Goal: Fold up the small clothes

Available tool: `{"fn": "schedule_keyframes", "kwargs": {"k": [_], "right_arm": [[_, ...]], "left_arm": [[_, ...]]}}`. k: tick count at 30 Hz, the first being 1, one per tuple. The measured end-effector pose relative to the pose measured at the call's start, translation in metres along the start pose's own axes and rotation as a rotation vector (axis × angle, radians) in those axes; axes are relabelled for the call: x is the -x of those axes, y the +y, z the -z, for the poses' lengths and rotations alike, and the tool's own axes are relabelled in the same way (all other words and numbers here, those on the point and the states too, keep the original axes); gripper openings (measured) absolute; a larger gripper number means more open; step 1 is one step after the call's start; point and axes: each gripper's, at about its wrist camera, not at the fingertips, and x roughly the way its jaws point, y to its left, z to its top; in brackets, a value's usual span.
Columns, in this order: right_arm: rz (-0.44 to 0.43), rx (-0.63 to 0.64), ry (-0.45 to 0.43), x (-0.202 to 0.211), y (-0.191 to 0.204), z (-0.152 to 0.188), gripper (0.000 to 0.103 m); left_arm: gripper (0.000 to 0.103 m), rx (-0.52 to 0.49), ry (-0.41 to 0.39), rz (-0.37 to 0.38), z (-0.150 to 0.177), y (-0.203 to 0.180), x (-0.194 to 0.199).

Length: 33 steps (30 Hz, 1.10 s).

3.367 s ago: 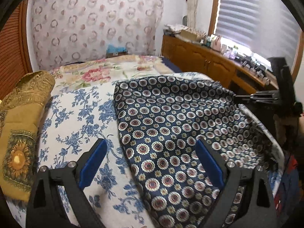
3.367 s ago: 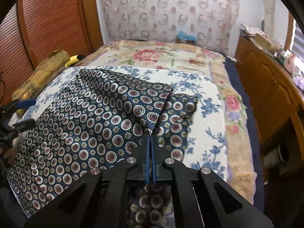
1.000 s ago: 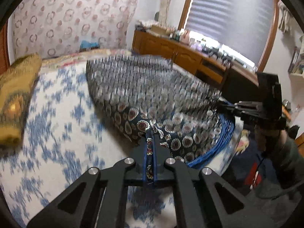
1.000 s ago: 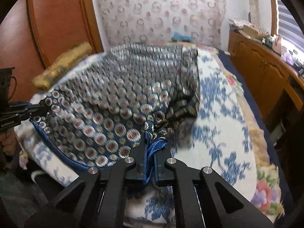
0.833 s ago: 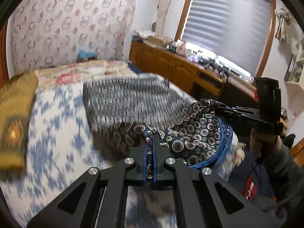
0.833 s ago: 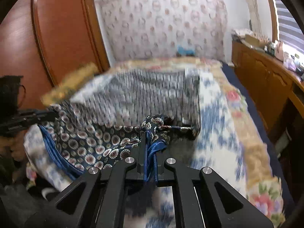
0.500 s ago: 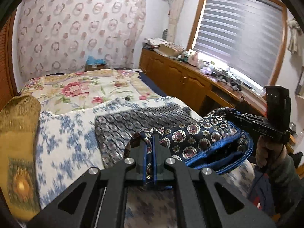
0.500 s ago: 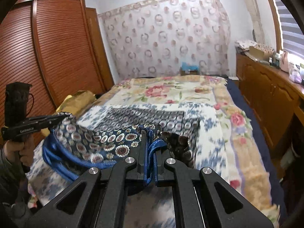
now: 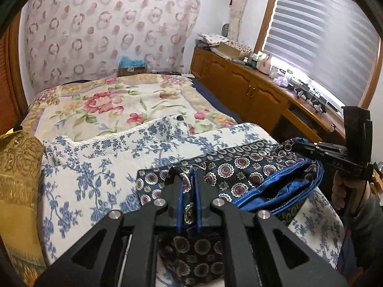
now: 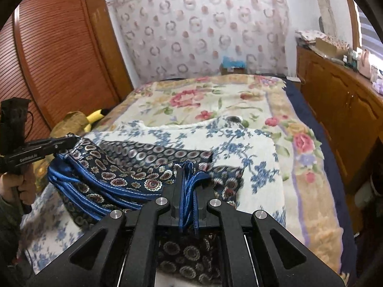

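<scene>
Navy medallion-print garment (image 9: 241, 167), earlier spread flat, now raised off floral bedspread (image 9: 95, 167); corners pinched in left gripper (image 9: 188, 191), jaws just easing, and right gripper (image 10: 189, 189).

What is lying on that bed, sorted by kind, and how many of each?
Navy patterned cloths with blue lining: 1
Blue-flowered white covers: 1
Rose-patterned blankets: 1
Gold brocade cushions: 1
Yellow soft toys: 1
Total: 5
</scene>
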Motion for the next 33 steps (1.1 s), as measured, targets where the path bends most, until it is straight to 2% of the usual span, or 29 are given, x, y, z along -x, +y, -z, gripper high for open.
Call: {"fn": "schedule_keyframes", "kwargs": {"k": [3, 5, 7, 9, 13, 17, 23, 26, 27, 28, 31, 33], "right_arm": [[0.02, -0.006, -0.007, -0.007, -0.006, -0.008, 0.012], [0.049, -0.016, -0.016, -0.011, -0.011, -0.014, 0.025], [0.067, -0.019, -0.029, -0.01, -0.016, -0.019, 0.026], [0.06, -0.019, -0.034, -0.008, -0.019, -0.02, 0.028], [0.054, -0.002, -0.042, 0.002, -0.022, -0.02, 0.04], [0.064, 0.024, -0.026, 0.008, -0.022, -0.009, 0.05], [0.06, 0.053, 0.093, -0.022, -0.019, 0.005, 0.051], [0.027, 0.023, 0.122, -0.04, -0.025, 0.005, 0.05], [0.021, 0.015, 0.137, -0.048, -0.028, 0.004, 0.048], [0.027, 0.011, 0.145, -0.053, -0.031, 0.003, 0.039], [-0.029, 0.017, 0.148, -0.06, -0.032, -0.001, 0.002], [0.007, 0.034, 0.098, -0.053, -0.031, -0.003, 0.001]], "left_arm": [[0.012, 0.02, 0.019, 0.02, -0.003, 0.009, -0.004], [0.02, 0.03, 0.03, 0.025, -0.004, 0.013, -0.004], [0.041, 0.022, 0.029, 0.009, -0.005, 0.016, -0.001], [0.046, 0.012, 0.018, -0.015, -0.004, 0.019, 0.007], [0.057, 0.02, 0.02, -0.008, 0.001, 0.026, 0.017], [0.058, 0.032, 0.063, 0.006, 0.016, 0.029, 0.013], [0.058, 0.036, 0.14, 0.021, 0.032, 0.021, -0.012], [0.058, 0.044, 0.173, 0.029, 0.036, 0.019, -0.023], [0.058, 0.044, 0.18, 0.024, 0.038, 0.019, -0.026], [0.058, 0.043, 0.181, 0.021, 0.039, 0.019, -0.026], [0.058, 0.05, 0.174, 0.01, 0.04, 0.022, -0.026], [0.057, 0.057, 0.167, 0.002, 0.04, 0.024, -0.023]]}}
